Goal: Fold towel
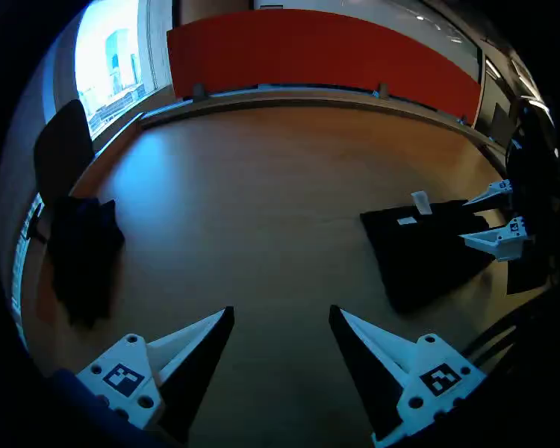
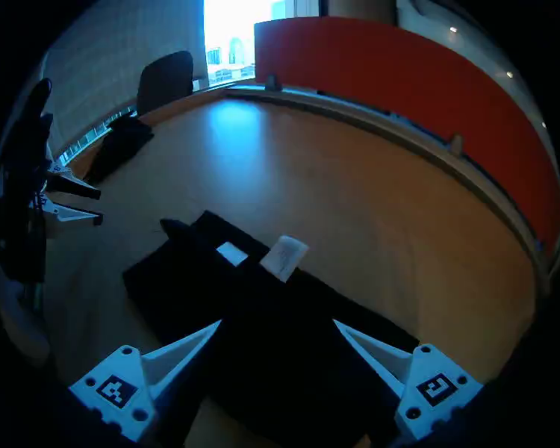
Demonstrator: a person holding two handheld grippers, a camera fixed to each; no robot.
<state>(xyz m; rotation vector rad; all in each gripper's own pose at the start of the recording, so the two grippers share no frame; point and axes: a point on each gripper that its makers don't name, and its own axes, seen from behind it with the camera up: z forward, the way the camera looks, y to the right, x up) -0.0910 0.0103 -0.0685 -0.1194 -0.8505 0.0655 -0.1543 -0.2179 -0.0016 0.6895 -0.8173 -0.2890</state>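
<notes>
A black, partly folded towel (image 2: 265,328) lies on a wide wooden table (image 1: 280,194), seen in the right gripper view directly under and ahead of the right gripper (image 2: 277,322). That claw is released: its 2 white fingers (image 2: 183,351) stand wide apart, 1 to each side of the dark cloth, and nothing is clamped between them. Whether the tips touch the fabric cannot be told. 2 white tags sit on the towel's upper layer, a larger tilted tag (image 2: 285,257) and a smaller flat tag (image 2: 231,254) just beside it.

In the left gripper view, the left gripper (image 1: 280,310) is likewise released, its 2 fingers spread above bare tabletop and well apart from the towel, which lies off toward the right edge of that view with the other claw's white fingers reaching over it.

A long red partition panel (image 1: 317,52) runs along the table's far edge. A black office chair (image 1: 63,149) stands at the table's side near a bright window (image 1: 108,60). A second heap of dark cloth (image 1: 86,254) rests on the table just by the chair, well apart from the towel.
</notes>
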